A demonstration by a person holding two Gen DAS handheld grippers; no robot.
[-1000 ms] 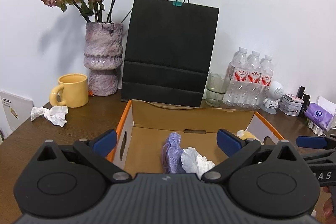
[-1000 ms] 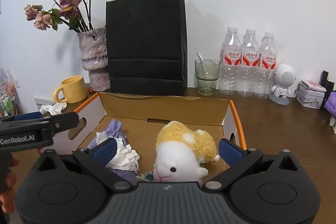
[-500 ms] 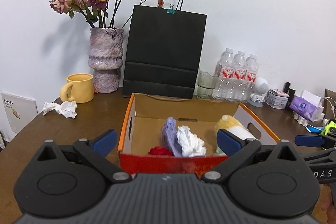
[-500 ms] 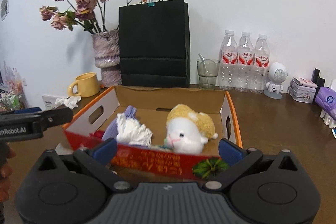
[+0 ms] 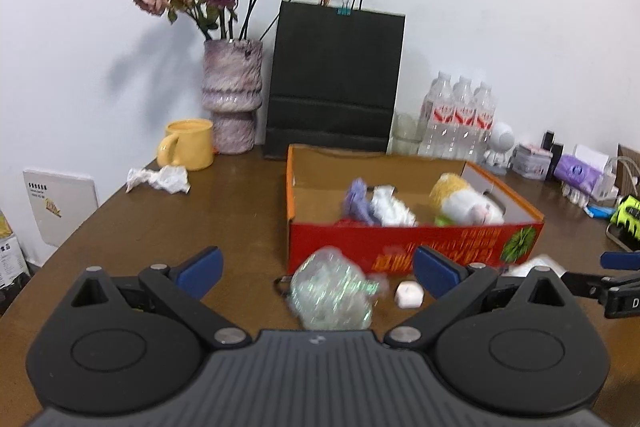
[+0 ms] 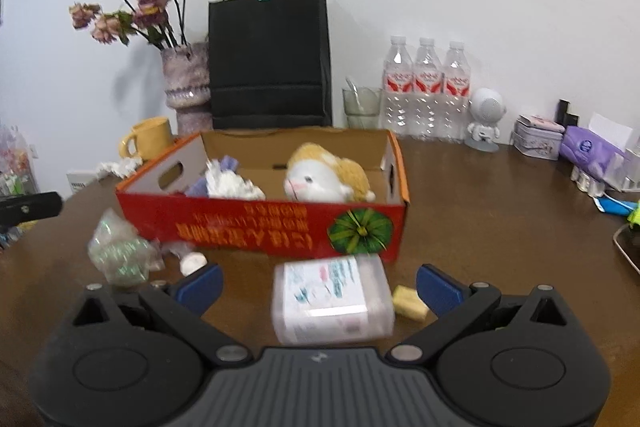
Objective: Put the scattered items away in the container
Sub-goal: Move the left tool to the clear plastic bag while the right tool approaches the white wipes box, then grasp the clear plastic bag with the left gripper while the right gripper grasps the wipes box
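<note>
Red cardboard box [image 5: 416,245] sits mid-table, open top. Inside it: plush toy [image 5: 466,205], white crumpled tissue [image 5: 390,209], purple pouch [image 5: 358,203].

Left gripper [image 5: 316,269]: fingers spread wide, nothing between them, held low over the table in front of the box. Directly ahead of it, on the table against the box's near wall, a clear shiny plastic wad [image 5: 330,293]; just right of that a small white cap [image 5: 409,295].

Right gripper [image 6: 320,285]: fingers also wide apart, gripping nothing. A pack of wipes [image 6: 330,301] lies flat on the table between its fingertips, not touched by either as far as can be told. Small yellow block [image 6: 409,302] just right of the pack, close to the right fingertip.

Still loose farther off: crumpled paper [image 5: 160,179] at the left, beside the yellow mug [image 5: 188,145].

Behind the box, along the wall: vase [image 5: 232,95] with dried roses, black paper bag [image 5: 334,85], drinking glass [image 6: 362,107], three water bottles [image 6: 426,89], small white robot figure [image 6: 485,119], tin [image 6: 536,137], purple tissue pack [image 6: 590,151].

The box's near wall stands between both grippers and the box interior.
</note>
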